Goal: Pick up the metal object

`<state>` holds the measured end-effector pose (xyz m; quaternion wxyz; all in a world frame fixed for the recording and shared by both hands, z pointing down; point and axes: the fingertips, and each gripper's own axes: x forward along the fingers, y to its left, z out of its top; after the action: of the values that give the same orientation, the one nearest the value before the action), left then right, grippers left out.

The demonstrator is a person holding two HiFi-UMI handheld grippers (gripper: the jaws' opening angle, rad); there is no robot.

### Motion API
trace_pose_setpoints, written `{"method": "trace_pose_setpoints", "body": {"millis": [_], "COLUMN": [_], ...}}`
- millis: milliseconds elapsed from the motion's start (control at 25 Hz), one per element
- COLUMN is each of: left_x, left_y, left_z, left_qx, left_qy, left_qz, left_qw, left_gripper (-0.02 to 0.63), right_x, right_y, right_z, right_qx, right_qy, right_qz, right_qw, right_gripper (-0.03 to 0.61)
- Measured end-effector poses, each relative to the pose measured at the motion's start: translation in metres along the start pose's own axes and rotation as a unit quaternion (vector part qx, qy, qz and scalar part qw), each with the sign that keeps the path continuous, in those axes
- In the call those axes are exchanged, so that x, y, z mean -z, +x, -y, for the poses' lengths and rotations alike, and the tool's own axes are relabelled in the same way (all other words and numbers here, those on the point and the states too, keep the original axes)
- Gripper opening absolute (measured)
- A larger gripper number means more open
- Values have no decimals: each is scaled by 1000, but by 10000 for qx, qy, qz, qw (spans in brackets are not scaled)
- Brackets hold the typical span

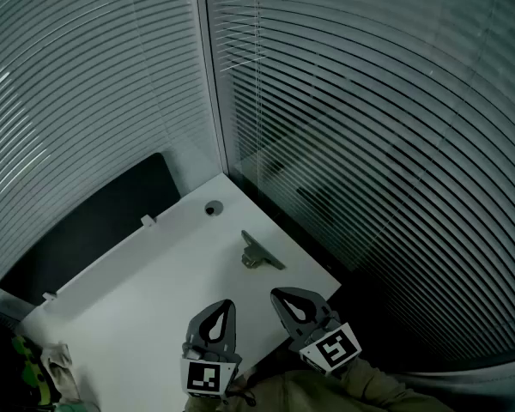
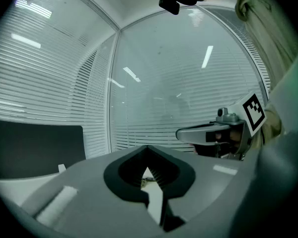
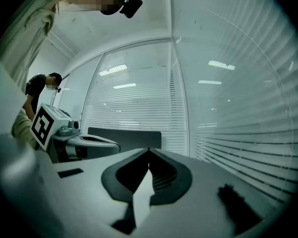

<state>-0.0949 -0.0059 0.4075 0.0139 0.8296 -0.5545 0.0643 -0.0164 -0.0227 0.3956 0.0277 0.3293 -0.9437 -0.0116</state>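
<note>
The metal object (image 1: 259, 253), a small grey piece with a flat bar and a stubby base, lies on the white table (image 1: 154, 290) near its right edge. My left gripper (image 1: 227, 305) hovers over the table's near side, short of the object and to its left, jaws shut with nothing in them. My right gripper (image 1: 277, 294) is beside it, just short of the object, jaws also shut and empty. In the left gripper view the closed tips (image 2: 148, 148) meet, and the right gripper (image 2: 216, 133) shows alongside. In the right gripper view the tips (image 3: 149, 150) meet too.
Glass walls with slatted blinds (image 1: 369, 101) close the corner behind the table. A round cable hole (image 1: 212, 208) sits at the table's far corner. A black panel (image 1: 94, 221) stands along the left edge. A crumpled cloth (image 1: 58, 363) lies at the lower left.
</note>
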Motion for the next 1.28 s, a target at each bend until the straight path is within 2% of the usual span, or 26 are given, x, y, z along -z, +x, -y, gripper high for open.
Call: {"method": "trace_pose_setpoints", "body": {"millis": [160, 440, 840, 1040, 1200, 1280], "left_x": [6, 35, 87, 113, 135, 145], "left_y": [13, 51, 115, 143, 159, 166], "left_z": [1, 0, -9, -22, -41, -44], "left_qx": [60, 289, 475, 380, 100, 99], "left_qy": [-67, 25, -114, -156, -464, -593], "left_qz": [-93, -357, -1054, -1294, -1719, -1862], "left_qw": [9999, 9989, 9932, 9907, 9840, 9807], "left_gripper": [7, 8, 8, 8, 9, 95], "right_x": [-4, 10, 44, 68, 84, 90], "right_y": [4, 7, 29, 51, 67, 70], "right_z": [9, 25, 49, 71, 85, 88], "right_qx": [25, 45, 12, -5, -90, -101], "right_qy": [17, 153, 397, 561, 773, 825], "right_qz": [105, -85, -458, -604, -884, -901], "right_qw": [9999, 9998, 9982, 9966, 9930, 9925], "right_gripper": [4, 3, 3, 3, 3, 3]}}
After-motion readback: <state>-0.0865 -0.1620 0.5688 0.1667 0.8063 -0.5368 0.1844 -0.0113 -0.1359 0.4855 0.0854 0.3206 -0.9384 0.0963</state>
